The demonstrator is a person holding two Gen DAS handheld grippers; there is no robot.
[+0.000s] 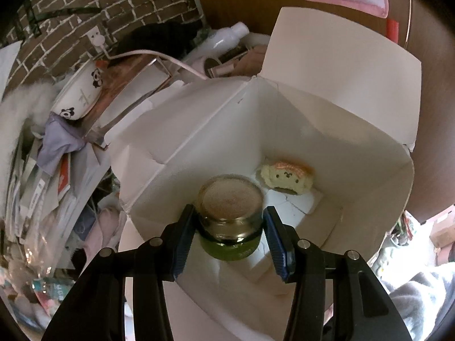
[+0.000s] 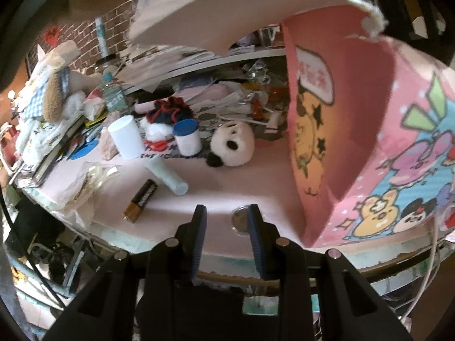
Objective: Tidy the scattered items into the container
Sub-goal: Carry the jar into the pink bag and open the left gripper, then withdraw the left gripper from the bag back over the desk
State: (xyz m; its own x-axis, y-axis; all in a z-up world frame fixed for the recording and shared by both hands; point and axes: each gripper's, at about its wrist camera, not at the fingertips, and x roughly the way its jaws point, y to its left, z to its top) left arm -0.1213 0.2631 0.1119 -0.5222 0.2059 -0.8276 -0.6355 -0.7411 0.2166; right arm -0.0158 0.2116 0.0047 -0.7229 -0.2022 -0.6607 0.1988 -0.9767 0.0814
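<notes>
In the left wrist view my left gripper is shut on a small glass jar with a green lid, held inside the open white box. A yellow plush toy lies on the box floor beyond the jar. In the right wrist view my right gripper stands open and empty over the near edge of the pink mat. A round coin-like disc lies by its right finger. Farther on lie a battery, a pale tube, a white cylinder, a blue-lidded pot and a panda plush head.
The box's pink cartoon-printed outside fills the right of the right wrist view, one flap hanging overhead. Crumpled clear wrapping lies at the mat's left. Books, a water bottle and clutter crowd the back. A panda bowl sits left of the box.
</notes>
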